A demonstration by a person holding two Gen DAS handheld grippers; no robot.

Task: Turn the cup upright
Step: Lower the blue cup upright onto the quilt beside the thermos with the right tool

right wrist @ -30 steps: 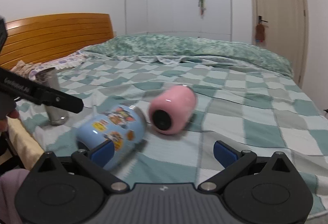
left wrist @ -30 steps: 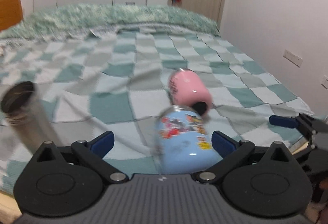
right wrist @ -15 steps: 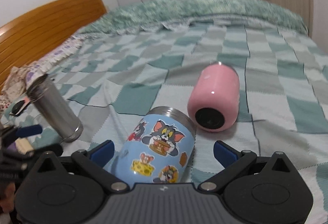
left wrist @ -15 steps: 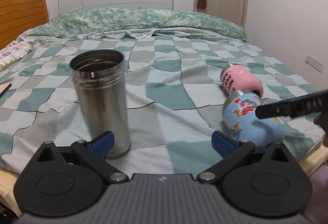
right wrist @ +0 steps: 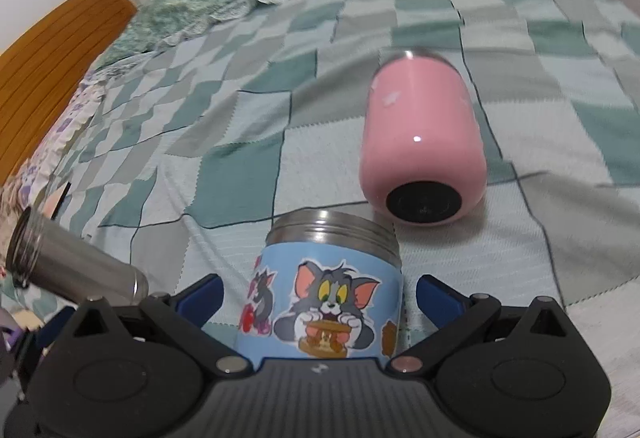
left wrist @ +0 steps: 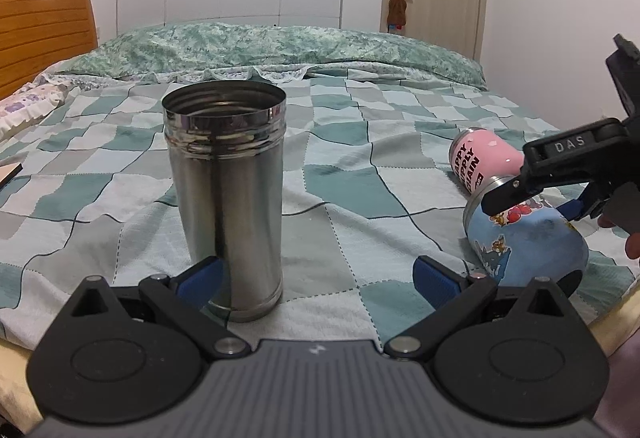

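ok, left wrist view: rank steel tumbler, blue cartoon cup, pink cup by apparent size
1. steel tumbler, upright and nearest the camera, so its lead is partly nearness.
2. blue cartoon cup, on its side.
3. pink cup, on its side, farther back and partly hidden; true size unsure.

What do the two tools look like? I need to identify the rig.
Both tools, left and right, match: black plastic linkage arms with silver pivot pins, blue pads, a ribbed grey body. The right one's side reads "DAS" in white. No cables or sleeves show.
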